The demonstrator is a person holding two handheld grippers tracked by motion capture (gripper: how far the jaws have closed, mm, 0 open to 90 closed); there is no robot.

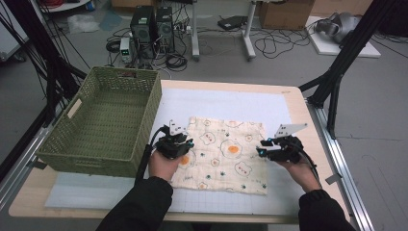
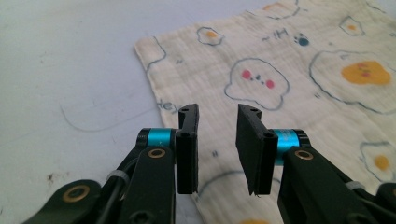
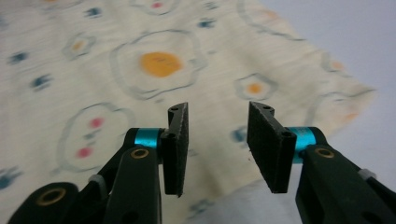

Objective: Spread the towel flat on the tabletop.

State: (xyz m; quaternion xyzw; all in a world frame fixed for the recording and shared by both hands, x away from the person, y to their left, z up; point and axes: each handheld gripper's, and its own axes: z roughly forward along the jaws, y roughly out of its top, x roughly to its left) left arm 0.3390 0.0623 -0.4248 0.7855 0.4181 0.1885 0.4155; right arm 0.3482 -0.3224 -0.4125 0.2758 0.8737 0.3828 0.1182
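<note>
Basket (image 1: 103,120) beside cloth (image 1: 226,154) from above

Soft, even overhead light fills the high view; the white desk (image 1: 231,103) is bright without glare, and shadows beneath the hands are faint. That picture is slightly soft and grainy, darkest in its upper corners. In both gripper views the black jaws at the bottom are sharp, while the cloth (image 3: 140,60) blurs toward the top edge.
</note>
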